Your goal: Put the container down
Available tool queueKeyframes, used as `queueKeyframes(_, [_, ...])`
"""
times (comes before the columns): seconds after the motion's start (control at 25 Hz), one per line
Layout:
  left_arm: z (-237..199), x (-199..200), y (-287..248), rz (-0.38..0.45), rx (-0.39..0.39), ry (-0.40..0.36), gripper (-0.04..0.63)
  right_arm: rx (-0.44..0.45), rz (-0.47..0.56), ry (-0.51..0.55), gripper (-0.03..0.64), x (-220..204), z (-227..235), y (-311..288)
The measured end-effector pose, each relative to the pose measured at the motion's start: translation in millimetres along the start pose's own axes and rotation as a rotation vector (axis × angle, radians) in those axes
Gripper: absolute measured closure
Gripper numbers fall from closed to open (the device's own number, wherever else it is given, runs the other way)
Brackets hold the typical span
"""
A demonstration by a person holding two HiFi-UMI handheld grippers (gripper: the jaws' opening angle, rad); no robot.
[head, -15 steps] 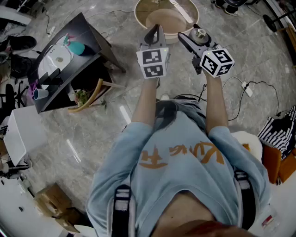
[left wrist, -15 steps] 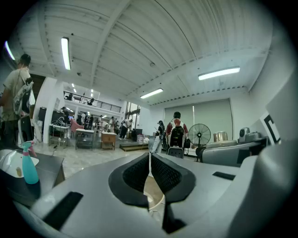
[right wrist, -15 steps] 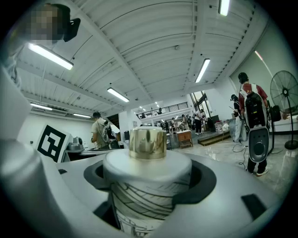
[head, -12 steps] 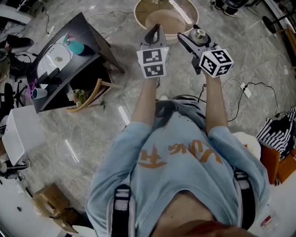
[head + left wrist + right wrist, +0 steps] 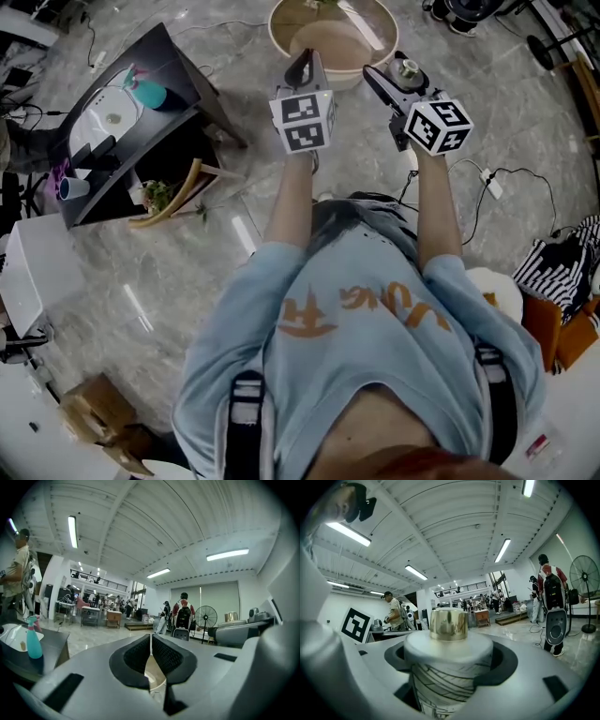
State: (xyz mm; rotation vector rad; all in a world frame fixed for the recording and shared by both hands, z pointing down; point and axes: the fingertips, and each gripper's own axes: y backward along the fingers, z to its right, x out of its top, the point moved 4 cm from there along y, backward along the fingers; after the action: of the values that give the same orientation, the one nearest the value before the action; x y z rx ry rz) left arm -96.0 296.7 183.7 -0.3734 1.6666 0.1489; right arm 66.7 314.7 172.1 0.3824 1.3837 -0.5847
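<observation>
The container (image 5: 447, 667) is a white cylinder with dark line drawings, a white lid and a gold knob. It stands upright between the pads (image 5: 508, 663) of my right gripper (image 5: 450, 660), which is shut on its body. In the head view the right gripper (image 5: 392, 73) holds the container (image 5: 405, 67) at chest height, near the rim of a round beige tub (image 5: 375, 21) on the floor. My left gripper (image 5: 305, 64) is beside it on the left. In the left gripper view the left gripper (image 5: 151, 649) is shut, with nothing between its pads.
A black low table (image 5: 183, 70) at the left carries a white tray (image 5: 111, 117) and a teal spray bottle (image 5: 147, 92). A power strip and cable (image 5: 489, 180) lie on the marble floor at the right. People and a standing fan (image 5: 206, 618) are far off.
Both grippers have drifted slightly up in the head view. The right gripper still holds the container and the left stays shut.
</observation>
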Motion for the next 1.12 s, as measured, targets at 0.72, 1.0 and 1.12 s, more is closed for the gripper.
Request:
queueKeyframes(0.72, [-6, -1, -14, -0.010, 0.023, 0.017, 0.558, -0.066, -0.011, -0.013, 0.255, 2, 32, 8])
queueKeyframes(1.0, [-23, 24, -42, 0.012, 0.034, -0.041, 0.558, -0.070, 0.001, 0.041, 0.255, 18, 49, -27])
queueKeyframes(1.12, [-27, 24, -60, -0.002, 0.033, -0.063, 0.558, -0.058, 0.004, 0.037, 0.255, 20, 61, -48])
